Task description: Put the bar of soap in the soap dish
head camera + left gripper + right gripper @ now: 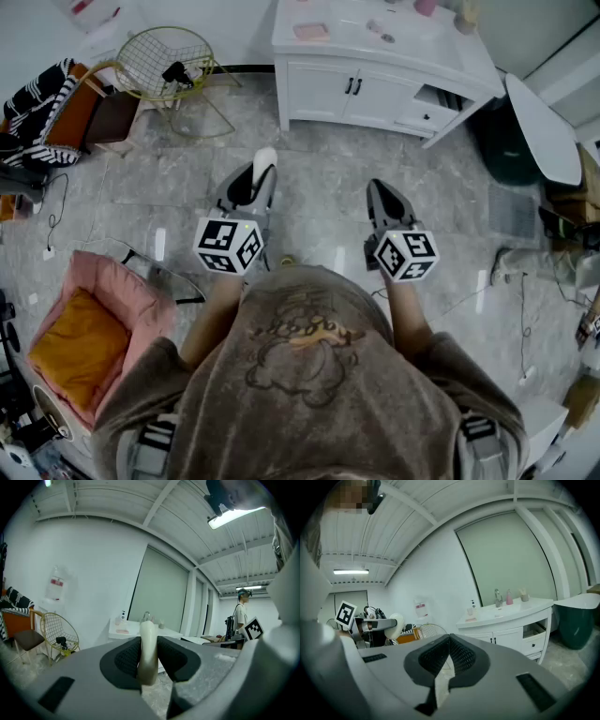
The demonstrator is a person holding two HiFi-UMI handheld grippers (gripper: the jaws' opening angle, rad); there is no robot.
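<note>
A white bar of soap (264, 162) stands on edge between the pads of my left gripper (262, 178), which is shut on it and held about level over the floor. In the left gripper view the soap (147, 651) fills the gap between the dark pads. My right gripper (382, 194) is beside it at the same height, shut, its tips meeting with nothing between them (450, 642). The pink soap dish (310, 31) lies on the left end of the white vanity top (412, 47), well ahead of both grippers; the dish (470, 618) also shows in the right gripper view.
The vanity cabinet (356, 94) has an open drawer (436, 101) at its right. A yellow wire chair (169, 61) stands to its left, a dark green bin (506, 145) and a white oval board (544, 127) to its right. A pink cushioned seat (94, 328) is near my left. Cables lie on the floor.
</note>
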